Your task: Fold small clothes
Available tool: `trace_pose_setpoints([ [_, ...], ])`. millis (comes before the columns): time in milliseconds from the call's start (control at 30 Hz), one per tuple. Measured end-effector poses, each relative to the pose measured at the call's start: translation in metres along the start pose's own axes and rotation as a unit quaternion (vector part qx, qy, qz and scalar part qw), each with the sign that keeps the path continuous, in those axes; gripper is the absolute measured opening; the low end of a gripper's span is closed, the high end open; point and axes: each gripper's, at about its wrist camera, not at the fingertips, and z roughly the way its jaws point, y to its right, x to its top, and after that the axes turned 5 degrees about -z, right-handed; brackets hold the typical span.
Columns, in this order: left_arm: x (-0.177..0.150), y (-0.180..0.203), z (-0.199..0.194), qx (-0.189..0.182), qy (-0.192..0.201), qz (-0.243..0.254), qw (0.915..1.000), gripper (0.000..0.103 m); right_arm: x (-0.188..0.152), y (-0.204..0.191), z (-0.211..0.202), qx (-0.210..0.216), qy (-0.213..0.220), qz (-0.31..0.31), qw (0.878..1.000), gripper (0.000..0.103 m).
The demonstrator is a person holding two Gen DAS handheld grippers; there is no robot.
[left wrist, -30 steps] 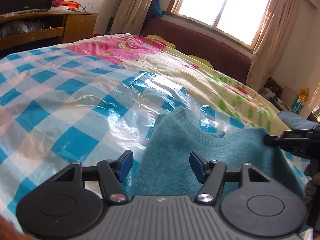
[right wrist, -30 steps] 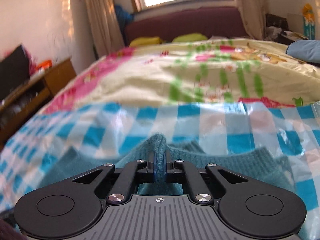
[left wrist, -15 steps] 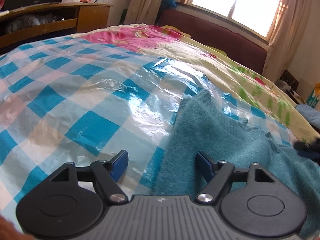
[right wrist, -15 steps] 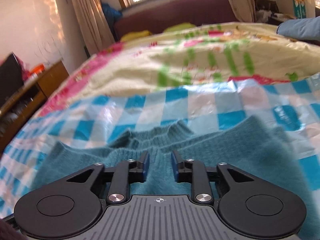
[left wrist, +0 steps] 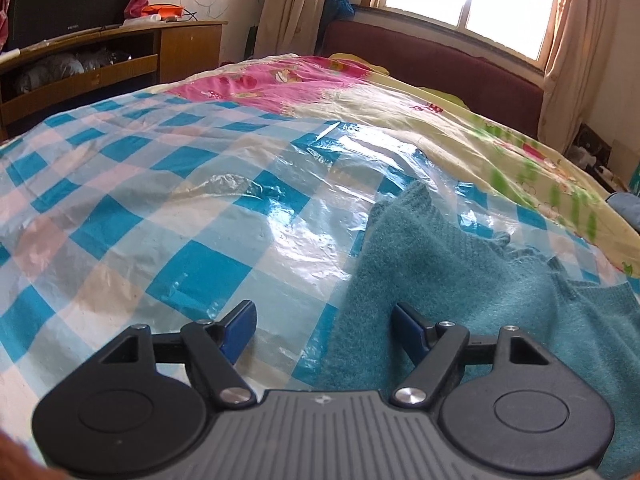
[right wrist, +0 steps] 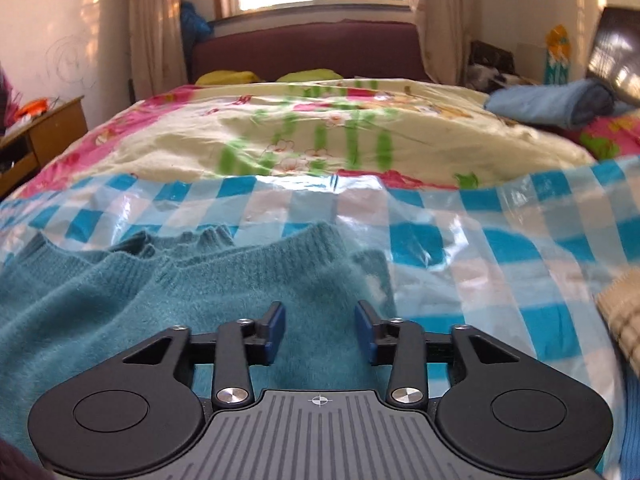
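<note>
A teal sweater (right wrist: 168,304) lies flat on a blue-checked plastic sheet (left wrist: 168,216) spread over the bed (right wrist: 320,136), ribbed edge toward the headboard. The left gripper (left wrist: 324,326) stands wide open at the sweater's left edge, nothing between its pads. The right gripper (right wrist: 320,332) is over the sweater with its jaws just opened further, pads (right wrist: 276,330) clear of the knit.

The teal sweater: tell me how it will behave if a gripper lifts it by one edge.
The teal sweater would probably droop: it lies in soft overlapping folds. Its fuzzy knit should grip the pads well. The glossy checked plastic sheet beneath may let it slide when pushed.
</note>
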Motion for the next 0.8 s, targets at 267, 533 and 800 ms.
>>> trace_pose_setpoints([
  [267, 0.005, 0.007, 0.005, 0.01, 0.005, 0.012, 0.9999, 0.08, 0.007, 0.004, 0.028, -0.003, -0.034, -0.029, 0.999, 0.01],
  [533, 0.002, 0.005, 0.013, 0.013, 0.007, 0.006, 0.9999, 0.081, -0.007, 0.054, 0.038, 0.012, -0.055, 0.134, 0.989, 0.008],
  [800, 0.005, -0.001, 0.009, 0.014, 0.0, 0.002, 0.9999, 0.085, -0.003, 0.052, 0.04, 0.024, -0.058, 0.137, 0.989, 0.017],
])
